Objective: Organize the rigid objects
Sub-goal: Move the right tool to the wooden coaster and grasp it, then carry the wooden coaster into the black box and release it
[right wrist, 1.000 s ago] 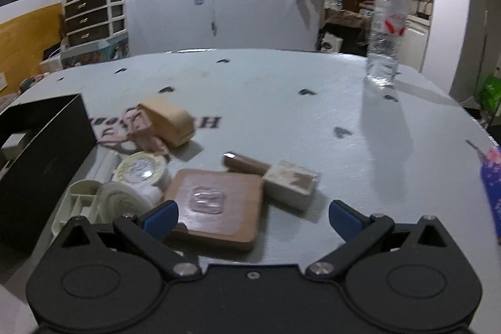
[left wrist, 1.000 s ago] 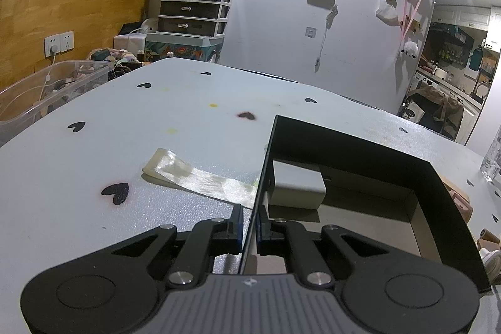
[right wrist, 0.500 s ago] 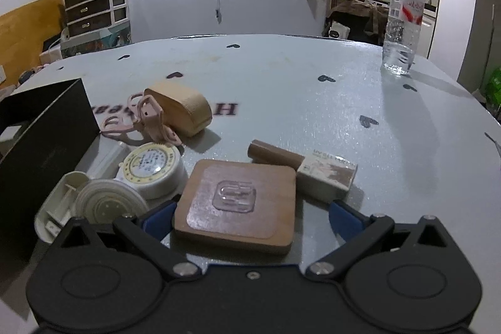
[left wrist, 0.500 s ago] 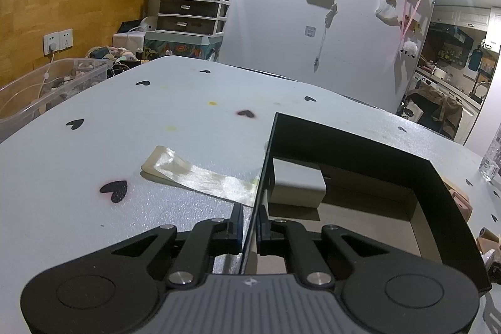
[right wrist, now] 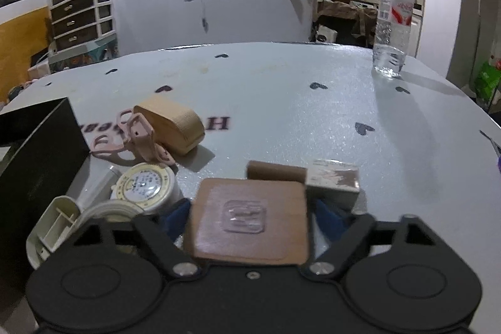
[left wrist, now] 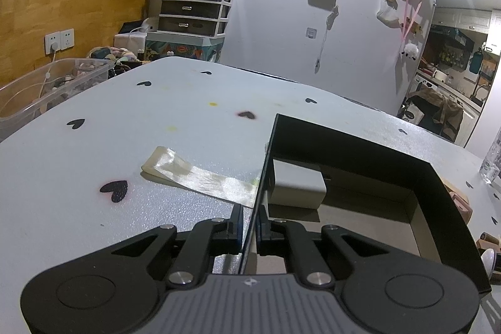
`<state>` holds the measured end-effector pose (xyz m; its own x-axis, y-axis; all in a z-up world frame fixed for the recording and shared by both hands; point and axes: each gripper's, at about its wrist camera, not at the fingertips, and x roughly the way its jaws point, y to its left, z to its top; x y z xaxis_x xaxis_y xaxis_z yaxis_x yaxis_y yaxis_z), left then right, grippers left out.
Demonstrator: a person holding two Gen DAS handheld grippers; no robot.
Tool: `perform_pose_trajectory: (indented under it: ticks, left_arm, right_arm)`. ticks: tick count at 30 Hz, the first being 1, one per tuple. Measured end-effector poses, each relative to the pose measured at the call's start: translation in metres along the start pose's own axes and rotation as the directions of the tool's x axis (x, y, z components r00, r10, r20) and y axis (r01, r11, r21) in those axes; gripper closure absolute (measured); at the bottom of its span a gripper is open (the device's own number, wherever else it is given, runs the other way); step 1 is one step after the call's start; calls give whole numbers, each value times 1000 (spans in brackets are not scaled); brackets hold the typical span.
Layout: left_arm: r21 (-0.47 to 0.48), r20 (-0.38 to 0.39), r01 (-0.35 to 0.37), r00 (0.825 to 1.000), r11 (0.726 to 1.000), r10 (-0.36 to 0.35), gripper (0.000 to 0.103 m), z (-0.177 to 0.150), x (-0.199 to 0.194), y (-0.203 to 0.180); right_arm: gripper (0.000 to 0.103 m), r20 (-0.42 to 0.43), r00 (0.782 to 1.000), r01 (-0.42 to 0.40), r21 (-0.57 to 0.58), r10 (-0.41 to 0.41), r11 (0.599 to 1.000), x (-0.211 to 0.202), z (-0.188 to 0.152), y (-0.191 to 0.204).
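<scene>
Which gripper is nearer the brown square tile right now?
Right. The right gripper straddles the brown square tile, its jaws just closing in. The left gripper is away, clamped on the black box wall.

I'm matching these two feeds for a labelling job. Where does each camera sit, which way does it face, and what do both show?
Left wrist: sits on the left gripper, looking forward and down along its fingers, which are shut on the near wall of the black box; a grey block lies inside.
Right wrist: sits on the right gripper, looking down at the table clutter; its jaws have just been closing around the wooden square.
Shared: the black box, the heart-dotted table, and the drawer tower.
</scene>
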<state>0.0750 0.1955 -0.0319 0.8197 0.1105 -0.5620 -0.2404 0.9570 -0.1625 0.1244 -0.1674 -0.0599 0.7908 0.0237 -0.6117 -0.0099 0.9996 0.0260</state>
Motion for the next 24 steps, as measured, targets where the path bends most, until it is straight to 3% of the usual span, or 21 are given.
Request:
perform_pose_trajectory:
  ticks: [7,13,19,24]
  left_arm:
    - [0,0,-1,1000,1000,1,95,0,0,0]
    - [0,2,-2,1000,1000,2,95,1,-1,0]
    - [7,8,-8,1000,1000,8,95,1,-3,-2]
    - [7,10,-3,1000,1000,3,96,0,-2,-2]
  right_arm:
    - [26,2,1000,-27,25,27,999,-13,-6,-7]
    - [26,79,992,-104,49,99,993,-39,10,-2]
    - [26,113,960,-259,27,255,965,-56,37,31]
    - [26,77,924,-375,7,374,927,-54,58,74]
